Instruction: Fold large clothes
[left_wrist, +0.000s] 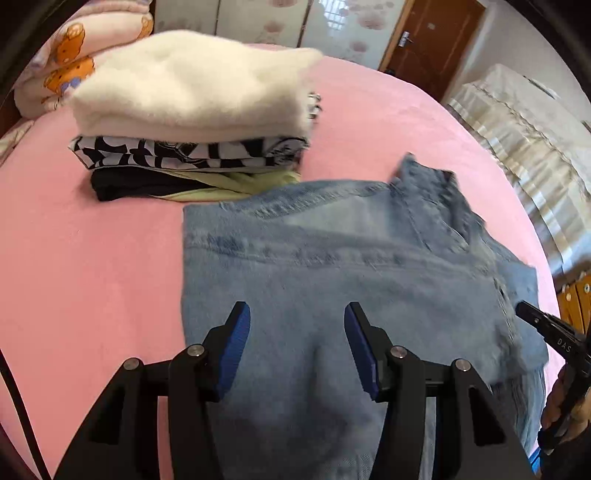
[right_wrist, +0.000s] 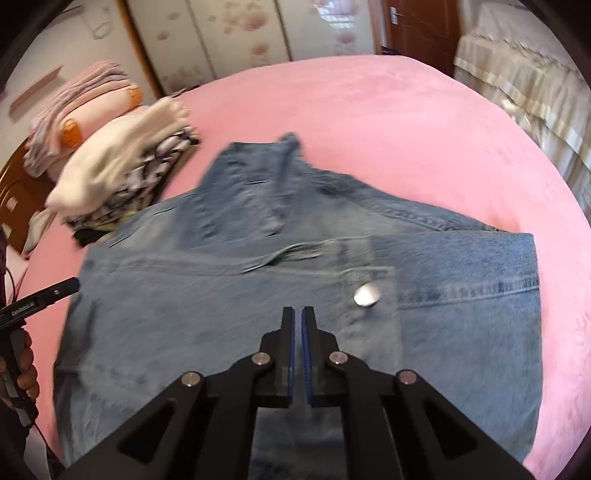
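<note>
Left gripper (left_wrist: 297, 347): jaws spread, nothing pinched, over light blue denim jacket (left_wrist: 332, 266) at frame centre | Right gripper (right_wrist: 298, 345): jaws pressed together, empty, above same jacket | Jacket: partly folded on my pink bed (left_wrist: 92, 240) | Stack of folded clothes (left_wrist: 192, 110): upper left, beside jacket

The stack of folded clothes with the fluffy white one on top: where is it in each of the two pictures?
Left wrist view: the stack of folded clothes sits upper left of centre, just beyond the denim garment.
Right wrist view: the stack lies at the left edge, blurred, beside the denim's far left corner.
Shared landmark: the brown door behind the pink bed.
</note>
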